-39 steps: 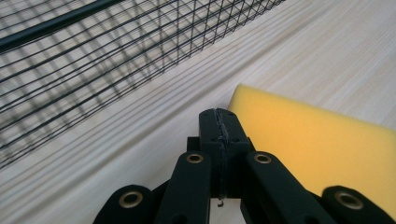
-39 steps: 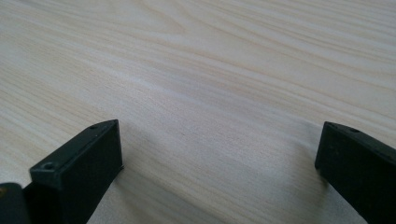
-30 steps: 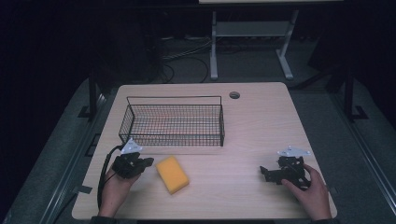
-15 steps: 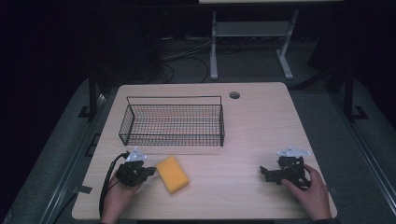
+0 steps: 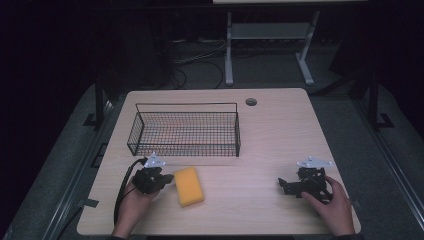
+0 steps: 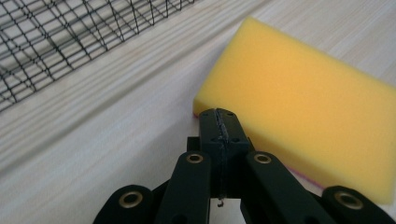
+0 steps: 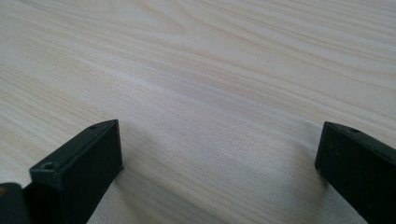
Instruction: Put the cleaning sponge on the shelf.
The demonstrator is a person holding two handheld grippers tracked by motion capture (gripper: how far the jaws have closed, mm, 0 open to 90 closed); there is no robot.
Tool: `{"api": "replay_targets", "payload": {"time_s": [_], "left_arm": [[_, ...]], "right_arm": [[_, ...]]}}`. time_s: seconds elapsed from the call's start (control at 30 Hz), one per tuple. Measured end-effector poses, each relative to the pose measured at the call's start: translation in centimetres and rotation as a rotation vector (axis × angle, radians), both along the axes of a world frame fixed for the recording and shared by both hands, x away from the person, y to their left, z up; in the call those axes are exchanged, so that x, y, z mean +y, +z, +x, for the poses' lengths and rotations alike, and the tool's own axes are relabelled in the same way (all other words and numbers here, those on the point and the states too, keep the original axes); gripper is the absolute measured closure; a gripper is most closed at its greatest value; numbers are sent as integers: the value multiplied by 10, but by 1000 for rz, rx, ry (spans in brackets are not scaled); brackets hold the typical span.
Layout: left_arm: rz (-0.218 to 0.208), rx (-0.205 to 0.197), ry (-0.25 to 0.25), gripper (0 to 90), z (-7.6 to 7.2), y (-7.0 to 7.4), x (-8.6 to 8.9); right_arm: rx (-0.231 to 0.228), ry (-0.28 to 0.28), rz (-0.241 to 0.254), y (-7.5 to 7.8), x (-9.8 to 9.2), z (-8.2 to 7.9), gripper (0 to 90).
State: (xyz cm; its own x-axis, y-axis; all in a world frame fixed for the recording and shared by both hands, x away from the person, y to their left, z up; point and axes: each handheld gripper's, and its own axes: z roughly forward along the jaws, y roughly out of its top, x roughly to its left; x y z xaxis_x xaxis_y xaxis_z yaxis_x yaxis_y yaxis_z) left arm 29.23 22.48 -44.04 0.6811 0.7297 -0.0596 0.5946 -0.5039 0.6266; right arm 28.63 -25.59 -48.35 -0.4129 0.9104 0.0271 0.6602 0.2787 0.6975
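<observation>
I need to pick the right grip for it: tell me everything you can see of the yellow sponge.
The yellow sponge is a rectangular block of soft-looking foam with a thin pink layer along its underside. It lies flat on the wooden table, in front of the wire basket and apart from it. The shut left tool is at one corner; whether it touches, I cannot tell.

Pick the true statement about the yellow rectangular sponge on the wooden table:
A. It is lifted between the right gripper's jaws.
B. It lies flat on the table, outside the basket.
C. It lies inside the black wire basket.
B: the yellow rectangular sponge lies flat on the wooden table, nearer the person than the black wire basket, with the shut left gripper at its corner.
</observation>
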Motion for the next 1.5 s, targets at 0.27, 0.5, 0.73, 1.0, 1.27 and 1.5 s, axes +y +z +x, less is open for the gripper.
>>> {"api": "replay_targets", "payload": {"time_s": [0.27,0.5,0.73,1.0,1.27,1.5], "left_arm": [[-12,2,-33,897,10,0,-15],[-17,3,-56,897,16,0,-27],[-23,2,-82,897,23,1,-43],[-23,1,-126,897,29,2,-62],[-18,0,-161,897,31,2,-78],[-27,17,-155,893,30,9,-69]], "right_arm": [[-1,1,-1,0,0,0,0],[-1,1,-1,0,0,0,0],[-1,1,-1,0,0,0,0],[-1,1,-1,0,0,0,0],[-1,2,-2,0,0,0,0],[-1,1,-1,0,0,0,0]]}}
